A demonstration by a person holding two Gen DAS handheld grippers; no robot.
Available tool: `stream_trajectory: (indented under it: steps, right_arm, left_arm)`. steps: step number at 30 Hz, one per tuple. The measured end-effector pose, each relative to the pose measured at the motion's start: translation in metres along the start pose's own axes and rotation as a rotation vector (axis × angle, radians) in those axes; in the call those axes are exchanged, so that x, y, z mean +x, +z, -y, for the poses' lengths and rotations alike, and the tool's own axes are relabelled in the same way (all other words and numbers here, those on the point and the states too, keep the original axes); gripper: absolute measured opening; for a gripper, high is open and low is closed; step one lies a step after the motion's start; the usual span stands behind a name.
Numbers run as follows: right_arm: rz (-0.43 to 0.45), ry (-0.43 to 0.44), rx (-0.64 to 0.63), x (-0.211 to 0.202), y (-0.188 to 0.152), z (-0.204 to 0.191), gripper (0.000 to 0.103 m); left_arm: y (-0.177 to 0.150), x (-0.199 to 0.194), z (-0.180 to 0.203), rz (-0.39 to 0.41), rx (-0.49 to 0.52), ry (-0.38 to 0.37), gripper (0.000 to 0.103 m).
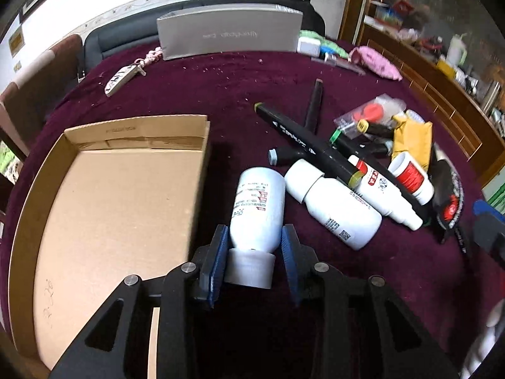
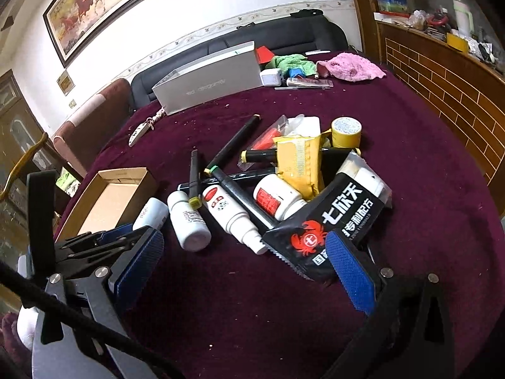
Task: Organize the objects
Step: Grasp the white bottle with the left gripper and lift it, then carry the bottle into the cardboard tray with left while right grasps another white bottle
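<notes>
My left gripper (image 1: pixel 254 252) has its blue pads on both sides of a white bottle (image 1: pixel 257 208), cap end toward me; the bottle lies on the maroon cloth just right of an open cardboard box (image 1: pixel 120 208). The pads look close to or touching it. A pile lies to the right: a second white bottle (image 1: pixel 334 208), a spray bottle (image 1: pixel 388 192), black markers (image 1: pixel 303 142), a yellow packet (image 1: pixel 410 139). My right gripper (image 2: pixel 249 259) is open and empty, low over the cloth in front of the pile, its right pad by a black pouch (image 2: pixel 331 221).
A grey box (image 1: pixel 227 31) stands at the table's back. A key fob (image 1: pixel 121 79) lies back left. Pink cloth (image 2: pixel 350 66), green cloth (image 2: pixel 290 61) and a white charger (image 2: pixel 271 77) lie back right. A yellow tape roll (image 2: pixel 345 131) sits behind the pile. A wooden cabinet stands right.
</notes>
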State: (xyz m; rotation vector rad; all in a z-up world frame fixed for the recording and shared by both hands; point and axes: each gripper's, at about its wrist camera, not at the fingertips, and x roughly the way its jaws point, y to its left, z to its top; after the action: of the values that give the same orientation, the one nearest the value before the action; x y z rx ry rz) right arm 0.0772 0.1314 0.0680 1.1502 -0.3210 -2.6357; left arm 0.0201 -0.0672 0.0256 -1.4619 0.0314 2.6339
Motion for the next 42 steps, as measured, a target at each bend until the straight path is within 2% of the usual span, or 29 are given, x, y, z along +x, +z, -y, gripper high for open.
stream_trajectory:
  steps: [3,8,11,14,15,17,19,20,22,24,27,29,32,33,35,36,42]
  right_arm:
    - [-0.005,0.007,0.013,0.001,0.000,0.004,0.103]
    - [-0.001,0.017,-0.012,-0.002,0.013,0.000,0.103]
    - [-0.018,0.066,-0.042,0.003,0.030,-0.010,0.103]
    - [-0.077,0.129,-0.081,0.027,0.051,-0.027,0.102]
    - [-0.105,0.136,-0.101,0.037,0.056,-0.034,0.100]
    - [-0.182,0.140,-0.148,0.060,0.059,-0.050,0.084]
    - [-0.270,0.201,-0.172,0.076,0.054,-0.066,0.074]
    - [-0.296,0.209,-0.177,0.082,0.051,-0.071,0.074]
    - [-0.314,0.157,-0.196,0.089,0.046,-0.080,0.074]
    - [-0.343,0.102,-0.215,0.097,0.041,-0.085,0.069]
    - [-0.410,0.075,-0.181,0.107,0.035,-0.079,0.063]
    - [-0.426,0.021,-0.167,0.116,0.032,-0.077,0.057]
    - [-0.435,0.003,-0.155,0.128,0.031,-0.077,0.050]
    - [-0.434,-0.016,-0.167,0.132,0.029,-0.079,0.047]
    - [-0.408,-0.055,-0.199,0.132,0.029,-0.082,0.033]
    - [-0.408,-0.060,-0.201,0.131,0.029,-0.082,0.033]
    - [-0.444,0.055,-0.083,0.117,0.021,-0.073,0.032]
  left_arm:
    - [-0.001,0.007,0.012,0.002,0.053,0.026,0.029]
    - [-0.005,-0.015,-0.004,0.062,-0.032,-0.078,0.029]
    - [-0.010,-0.036,-0.018,0.106,-0.079,-0.118,0.029]
    - [-0.015,-0.054,-0.035,0.141,-0.125,-0.149,0.029]
    - [-0.016,-0.058,-0.039,0.146,-0.135,-0.158,0.029]
    - [-0.019,-0.068,-0.051,0.161,-0.155,-0.171,0.029]
    - [-0.022,-0.073,-0.061,0.167,-0.169,-0.164,0.029]
    - [-0.025,-0.075,-0.067,0.172,-0.177,-0.162,0.029]
    - [-0.029,-0.076,-0.076,0.178,-0.184,-0.152,0.029]
    - [-0.033,-0.075,-0.084,0.179,-0.193,-0.156,0.029]
    - [-0.039,-0.075,-0.092,0.181,-0.199,-0.169,0.029]
    - [-0.043,-0.074,-0.098,0.181,-0.209,-0.172,0.029]
    - [-0.046,-0.073,-0.106,0.176,-0.227,-0.171,0.029]
    - [-0.049,-0.074,-0.110,0.175,-0.232,-0.171,0.029]
    - [-0.053,-0.076,-0.114,0.177,-0.241,-0.164,0.029]
    - [-0.055,-0.078,-0.116,0.180,-0.244,-0.161,0.029]
    - [-0.065,-0.091,-0.127,0.200,-0.270,-0.154,0.029]
